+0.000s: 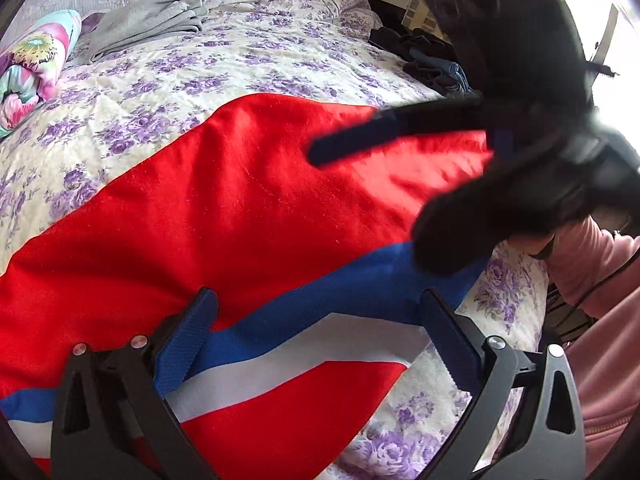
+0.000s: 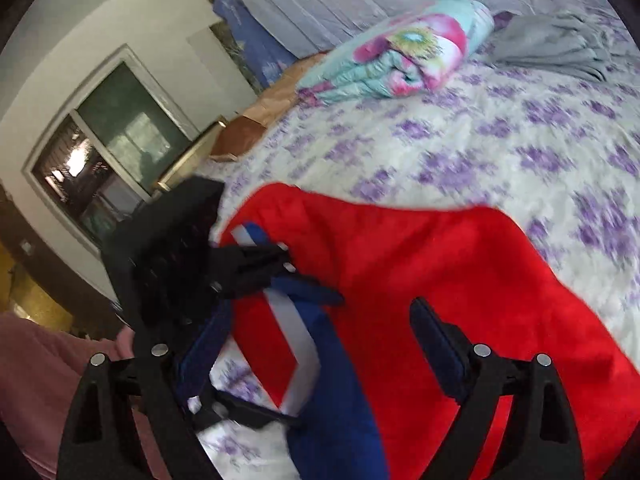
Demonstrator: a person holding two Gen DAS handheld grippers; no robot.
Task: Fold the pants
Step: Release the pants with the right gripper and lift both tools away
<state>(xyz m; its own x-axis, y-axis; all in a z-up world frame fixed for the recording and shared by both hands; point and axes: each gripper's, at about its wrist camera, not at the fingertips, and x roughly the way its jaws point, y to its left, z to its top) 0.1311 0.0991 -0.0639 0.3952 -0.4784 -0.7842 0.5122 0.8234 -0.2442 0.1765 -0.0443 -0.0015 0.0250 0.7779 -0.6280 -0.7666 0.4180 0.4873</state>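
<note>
Red pants (image 1: 248,200) with a blue and white side stripe (image 1: 320,320) lie spread on the floral bed. My left gripper (image 1: 320,344) is open just above the striped edge, its blue pads apart, nothing between them. My right gripper shows in the left wrist view as a blurred black shape (image 1: 500,184) over the pants' right end. In the right wrist view my right gripper (image 2: 320,344) is open above the stripe (image 2: 296,332) and red cloth (image 2: 460,280). My left gripper shows there (image 2: 280,276) low over the stripe.
The bed has a purple-flowered quilt (image 1: 200,64). A folded grey garment (image 1: 152,24) and a rolled bright floral blanket (image 2: 404,52) lie at its far side. Dark clothes (image 1: 424,56) are piled at the right edge. A pink sleeve (image 1: 600,280) is at right. A window (image 2: 108,148) is on the wall.
</note>
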